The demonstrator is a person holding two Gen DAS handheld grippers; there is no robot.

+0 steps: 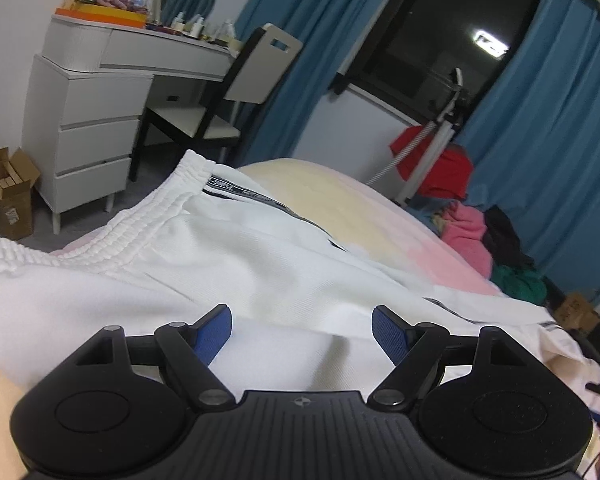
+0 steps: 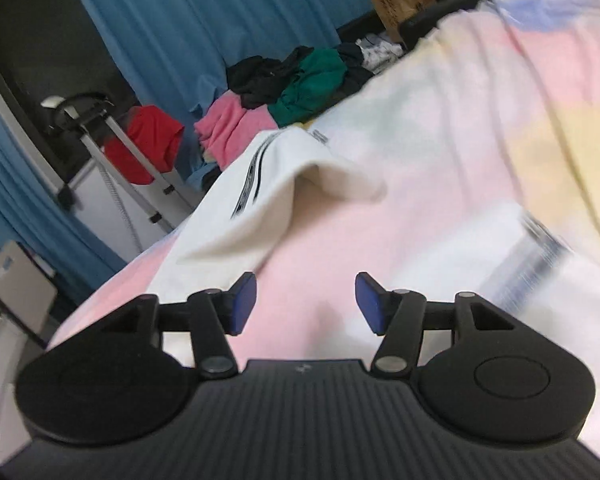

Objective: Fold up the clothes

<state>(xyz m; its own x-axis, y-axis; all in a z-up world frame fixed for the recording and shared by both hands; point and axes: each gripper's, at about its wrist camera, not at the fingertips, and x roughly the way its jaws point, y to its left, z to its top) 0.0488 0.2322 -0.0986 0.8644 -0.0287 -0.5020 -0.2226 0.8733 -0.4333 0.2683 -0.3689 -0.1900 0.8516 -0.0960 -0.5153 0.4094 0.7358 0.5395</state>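
White trousers point(image 1: 228, 264) with an elastic waistband and a black-and-white side stripe lie spread on the bed in the left wrist view. My left gripper point(image 1: 302, 330) hovers just above the white cloth, open, with nothing between its blue pads. In the right wrist view a leg end of the same white trousers point(image 2: 260, 204) lies folded over with a raised crease, to the upper left of my right gripper point(image 2: 306, 302). That gripper is open over the pink bed cover, its pads empty. The right wrist view is blurred on its right side.
The bed cover point(image 2: 440, 120) is pink, yellow and white. A heap of pink, green and black clothes point(image 2: 284, 88) lies at the bed's far edge. A red garment hangs on a metal stand point(image 1: 432, 152). A white dressing table point(image 1: 100, 120) and chair point(image 1: 228, 100) stand beyond the bed.
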